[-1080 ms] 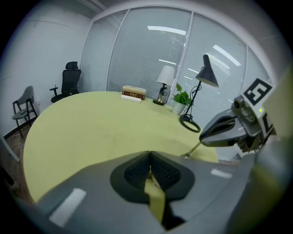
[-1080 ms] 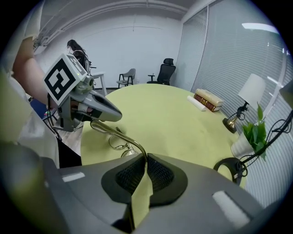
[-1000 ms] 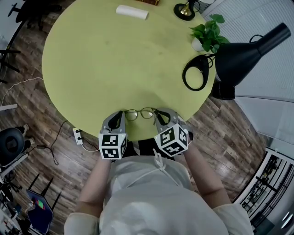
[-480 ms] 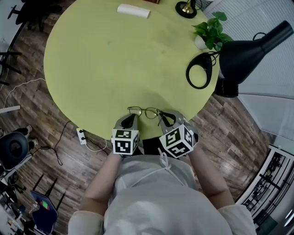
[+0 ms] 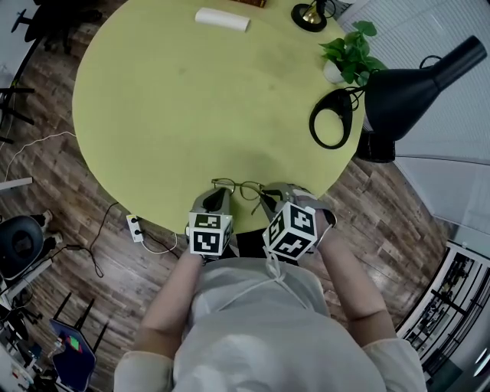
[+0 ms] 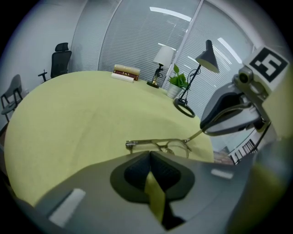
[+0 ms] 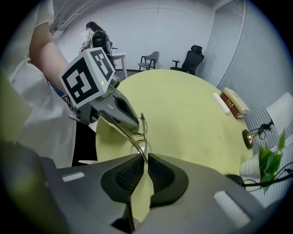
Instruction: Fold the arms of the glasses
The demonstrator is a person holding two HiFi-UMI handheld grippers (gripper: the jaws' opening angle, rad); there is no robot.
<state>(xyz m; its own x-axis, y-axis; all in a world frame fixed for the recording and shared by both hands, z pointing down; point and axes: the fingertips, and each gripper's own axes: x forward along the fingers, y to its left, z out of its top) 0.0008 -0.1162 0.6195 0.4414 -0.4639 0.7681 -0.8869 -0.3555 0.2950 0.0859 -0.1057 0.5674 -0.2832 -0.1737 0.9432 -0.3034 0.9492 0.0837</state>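
Pinching glasses [image 5: 237,186] arm, right gripper [image 7: 145,158] jaws just easing apart | left gripper [image 6: 149,153] jaws together beside frame | likely flimsy: hold near hinge

I count one table [image 5: 138,99] and one pair of glasses [image 5: 238,186]. I hold two grippers, the left gripper [image 5: 217,194] and the right gripper [image 5: 269,196]. There are two lamps, a black lamp [image 5: 417,84] and a small lamp [image 5: 310,15], plus one plant [image 5: 349,50] and one white roll [image 5: 222,18].

My right claw [image 7: 146,160], jaws just easing open, has the thin arm tip of the glasses [image 7: 143,136] between its pads. Left claw [image 7: 131,120] meets the frame over the yellow-green worktop [image 7: 183,114].
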